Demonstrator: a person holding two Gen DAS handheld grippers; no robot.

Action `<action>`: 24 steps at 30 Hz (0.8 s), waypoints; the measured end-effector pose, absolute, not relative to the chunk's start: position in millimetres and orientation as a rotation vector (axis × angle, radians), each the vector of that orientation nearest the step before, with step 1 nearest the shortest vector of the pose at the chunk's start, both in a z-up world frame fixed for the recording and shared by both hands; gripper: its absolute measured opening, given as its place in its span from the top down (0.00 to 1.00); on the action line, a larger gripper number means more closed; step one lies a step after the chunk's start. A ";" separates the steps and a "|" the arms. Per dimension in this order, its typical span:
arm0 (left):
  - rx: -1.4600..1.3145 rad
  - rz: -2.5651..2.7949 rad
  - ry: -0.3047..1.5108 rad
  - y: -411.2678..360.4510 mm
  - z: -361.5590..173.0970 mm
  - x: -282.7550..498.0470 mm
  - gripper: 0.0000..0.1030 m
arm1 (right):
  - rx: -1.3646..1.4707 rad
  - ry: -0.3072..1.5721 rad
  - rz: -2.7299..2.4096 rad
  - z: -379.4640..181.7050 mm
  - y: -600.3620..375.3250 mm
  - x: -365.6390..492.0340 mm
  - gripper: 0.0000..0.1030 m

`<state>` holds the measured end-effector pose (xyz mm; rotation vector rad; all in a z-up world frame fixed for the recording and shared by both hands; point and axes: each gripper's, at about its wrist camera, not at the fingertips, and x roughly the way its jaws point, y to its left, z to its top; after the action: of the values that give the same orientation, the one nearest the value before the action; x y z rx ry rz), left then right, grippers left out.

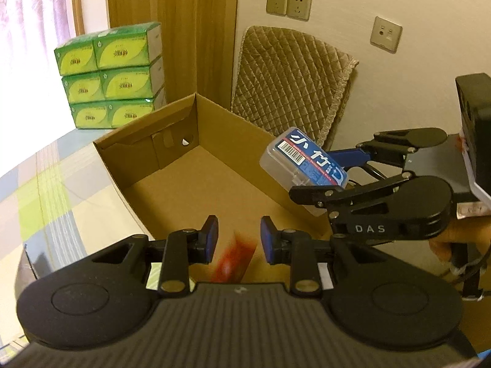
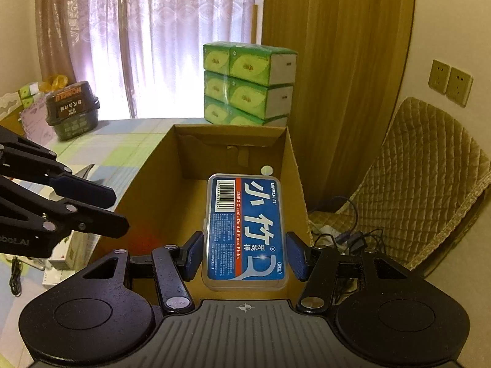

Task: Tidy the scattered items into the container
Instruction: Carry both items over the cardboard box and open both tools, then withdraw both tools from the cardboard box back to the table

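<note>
In the right wrist view my right gripper (image 2: 245, 256) fills the lower half of the frame, its blue pads (image 2: 194, 256) pressed against both long sides of a clear floss pick box (image 2: 245, 230) with a blue label, held flat over the open cardboard box (image 2: 296, 184) at frame centre. The left wrist view shows the same floss pick box (image 1: 302, 159) at centre right, tilted above the cardboard box's (image 1: 172, 128) right wall. My left gripper (image 1: 239, 239) sits at the bottom centre of its own frame with the jaws parted and nothing between the pads; just below them a blurred red item (image 1: 234, 259) shows against the brown floor of the box, too smeared to identify. In the right wrist view the left gripper (image 2: 119, 211) reaches in from the left edge. A stack of green tissue packs (image 2: 248, 84) stands behind the box at upper centre, on the checked tablecloth (image 2: 122, 150). A quilted chair (image 2: 429, 181) occupies the right side.
</note>
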<state>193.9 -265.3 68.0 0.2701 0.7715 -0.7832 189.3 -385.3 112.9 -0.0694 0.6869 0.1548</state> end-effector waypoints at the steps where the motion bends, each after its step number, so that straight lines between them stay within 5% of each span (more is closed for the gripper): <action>1: 0.269 -0.784 0.777 -266.9 65.8 195.7 0.76 | -0.067 0.689 0.156 111.2 -386.3 190.9 0.43; 8: 0.270 -0.765 0.785 -263.5 58.3 196.3 0.76 | -0.057 0.699 0.162 103.5 -390.6 195.9 0.43; 21: 0.231 -0.717 0.785 -235.0 61.1 190.4 0.60 | -0.054 0.691 0.181 96.2 -384.7 203.4 0.42; 23: 0.227 -0.709 0.789 -230.6 59.9 189.3 0.60 | -0.045 0.674 0.172 96.9 -386.1 202.4 0.12; 24: 0.225 -0.707 0.791 -228.2 59.0 188.5 0.59 | -0.038 0.657 0.168 97.7 -386.9 200.6 0.10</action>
<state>188.5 -228.2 59.0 0.2251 0.7910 -0.7074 200.6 -386.9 97.7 -0.0377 0.6569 0.1684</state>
